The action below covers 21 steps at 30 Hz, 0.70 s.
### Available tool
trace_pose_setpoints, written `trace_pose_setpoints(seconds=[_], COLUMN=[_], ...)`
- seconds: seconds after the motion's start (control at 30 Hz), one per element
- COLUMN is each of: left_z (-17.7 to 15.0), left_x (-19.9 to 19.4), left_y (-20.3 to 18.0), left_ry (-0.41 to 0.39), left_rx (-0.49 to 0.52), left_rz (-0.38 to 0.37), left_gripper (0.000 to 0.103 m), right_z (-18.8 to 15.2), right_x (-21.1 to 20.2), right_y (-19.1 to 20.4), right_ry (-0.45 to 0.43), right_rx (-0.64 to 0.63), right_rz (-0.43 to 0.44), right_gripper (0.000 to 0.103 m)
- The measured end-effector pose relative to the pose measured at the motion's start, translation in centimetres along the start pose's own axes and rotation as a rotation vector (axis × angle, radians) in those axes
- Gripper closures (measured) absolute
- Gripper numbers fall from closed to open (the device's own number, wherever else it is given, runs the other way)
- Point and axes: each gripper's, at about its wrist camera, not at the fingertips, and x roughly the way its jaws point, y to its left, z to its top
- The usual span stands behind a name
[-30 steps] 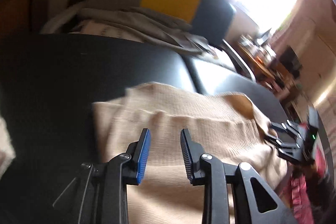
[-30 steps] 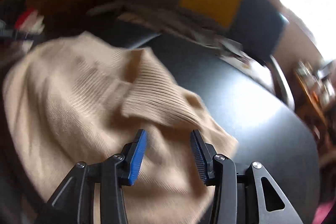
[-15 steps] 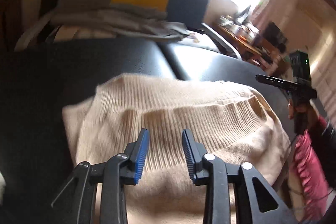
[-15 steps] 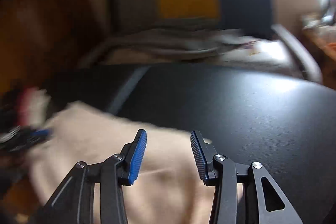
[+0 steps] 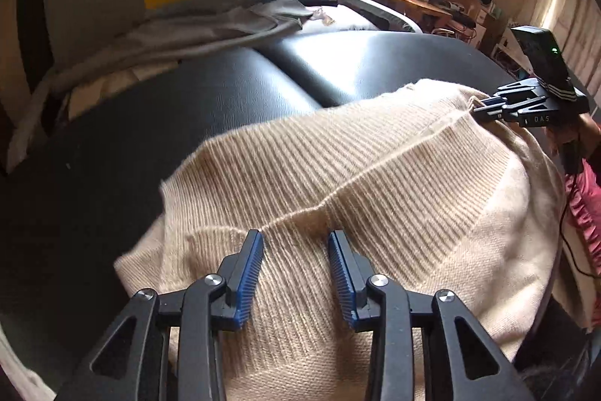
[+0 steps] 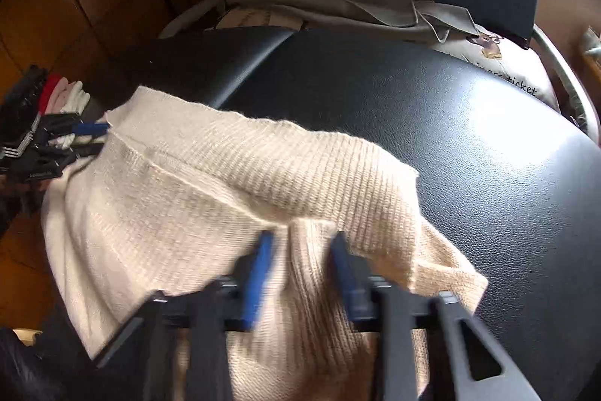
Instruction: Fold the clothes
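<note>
Both my grippers have swung onto the beige ribbed sweater (image 5: pixel 375 175): right gripper (image 6: pixel 300 265) closing on its hem ridge, left gripper (image 5: pixel 296 250) opening, astride the same seam, nothing pinched.

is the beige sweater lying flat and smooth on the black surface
No, the beige sweater is bunched into raised folds on the black surface, with a ridge running across its ribbed part.

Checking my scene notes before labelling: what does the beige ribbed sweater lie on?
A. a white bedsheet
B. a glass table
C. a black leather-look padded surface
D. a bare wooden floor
C: the beige sweater is spread over the black padded surface, whose dark grained cover shows all around it in both wrist views.
</note>
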Motion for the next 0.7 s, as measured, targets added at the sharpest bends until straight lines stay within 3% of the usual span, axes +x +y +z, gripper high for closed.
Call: trace_pose_setpoints(seconds=[0.03,0.07,0.1,0.23,0.3,0.43,0.5,0.53,0.57,0.7], left_z=[-0.1,-0.1,-0.1,0.3,0.7,0.8,0.3,0.0,-0.4,-0.9], left_x=[-0.3,-0.8,-1.6,-4.3,-4.2,-2.3,-2.5,-3.0,-3.9,-4.7], left_y=[0.0,0.0,0.1,1.6,2.5,4.5,5.9,6.5,7.0,6.9], left_ry=[-0.002,-0.015,-0.044,-0.167,-0.187,-0.151,-0.159,-0.175,-0.202,-0.168], left_rx=[-0.007,-0.018,-0.034,-0.131,-0.171,-0.263,-0.344,-0.371,-0.38,-0.272], left_rz=[0.004,0.013,0.016,0.043,0.078,0.147,0.09,0.059,0.02,-0.003], left_gripper=[0.078,0.098,0.102,0.102,0.102,0.103,0.1,0.086,0.079,0.071], right_z=[-0.1,-0.1,-0.1,0.1,0.3,0.0,-0.7,-1.1,-1.5,-3.1], right_x=[0.0,-0.2,-0.4,-3.3,-4.2,-1.6,0.0,0.6,1.1,1.4], right_y=[0.2,0.5,0.9,1.8,1.6,0.7,0.5,0.4,0.2,-0.7], right_ry=[-0.005,-0.016,-0.029,-0.139,-0.181,-0.138,-0.108,-0.101,-0.102,-0.153], right_rx=[-0.001,-0.013,-0.026,-0.026,-0.016,0.005,0.005,0.012,0.014,0.073], right_rz=[0.0,-0.013,-0.026,-0.079,-0.122,-0.187,-0.232,-0.25,-0.242,-0.211], right_gripper=[0.091,0.093,0.093,0.094,0.094,0.094,0.093,0.091,0.087,0.064])
